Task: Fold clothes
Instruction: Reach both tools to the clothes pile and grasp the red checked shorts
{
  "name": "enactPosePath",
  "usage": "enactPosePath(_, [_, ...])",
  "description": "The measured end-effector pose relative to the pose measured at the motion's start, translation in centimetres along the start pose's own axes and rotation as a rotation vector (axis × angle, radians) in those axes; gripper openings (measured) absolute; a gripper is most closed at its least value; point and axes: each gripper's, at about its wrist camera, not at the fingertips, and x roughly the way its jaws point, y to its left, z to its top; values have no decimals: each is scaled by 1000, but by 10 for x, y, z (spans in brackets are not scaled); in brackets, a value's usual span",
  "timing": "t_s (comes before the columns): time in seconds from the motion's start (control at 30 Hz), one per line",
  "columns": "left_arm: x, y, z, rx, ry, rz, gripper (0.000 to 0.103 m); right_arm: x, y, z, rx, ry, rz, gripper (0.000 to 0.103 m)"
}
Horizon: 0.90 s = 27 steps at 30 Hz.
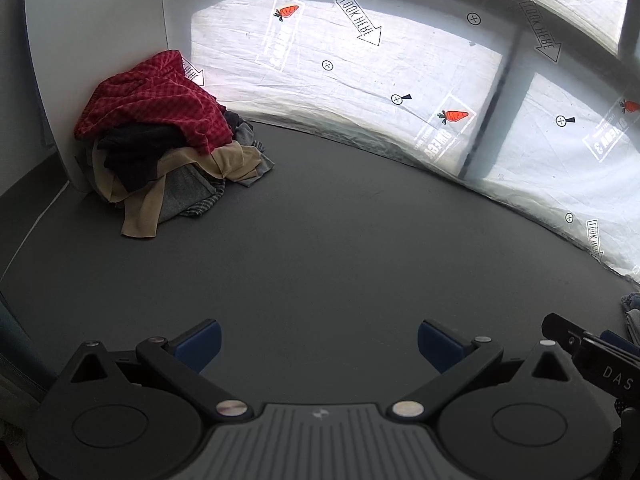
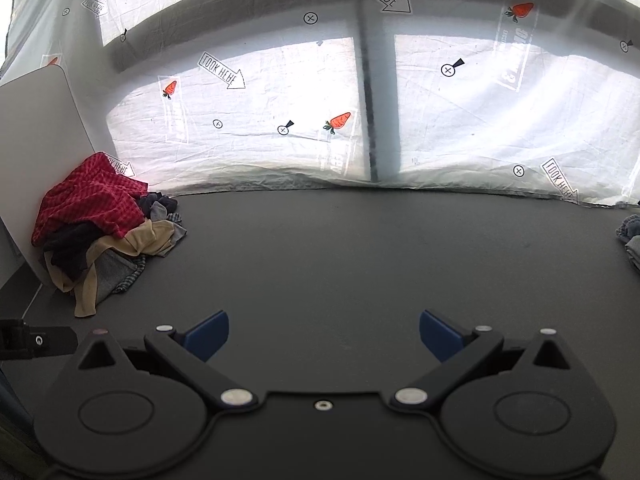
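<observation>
A heap of crumpled clothes (image 1: 168, 140), red checked fabric over black, tan and grey pieces, sits in the far left corner of the dark grey tabletop (image 1: 340, 248), pressed against a white upright panel (image 1: 92, 28). A bit of blue denim cloth (image 2: 630, 236) shows at the right edge. Left gripper (image 1: 319, 344) and right gripper (image 2: 324, 336) hover side by side over the bare near middle, jaws spread wide and holding nothing, a printed white plastic sheet (image 2: 280, 100) lining the far edge.
</observation>
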Motion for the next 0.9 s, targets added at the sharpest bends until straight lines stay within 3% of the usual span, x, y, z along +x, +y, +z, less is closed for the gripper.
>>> enactPosePath(0.27, [62, 52, 50, 0, -19, 62, 103, 74, 73, 28, 12, 35, -19, 103])
enactPosePath(0.5, [128, 121, 108, 22, -47, 186, 103, 150, 166, 49, -62, 32, -6, 102])
enactPosePath(0.67, [170, 188, 158, 9, -34, 262, 103, 197, 250, 54, -272, -40, -21, 97])
enactPosePath(0.9, [213, 268, 212, -155, -43, 265, 103, 265, 356, 61, -554, -69, 8, 83])
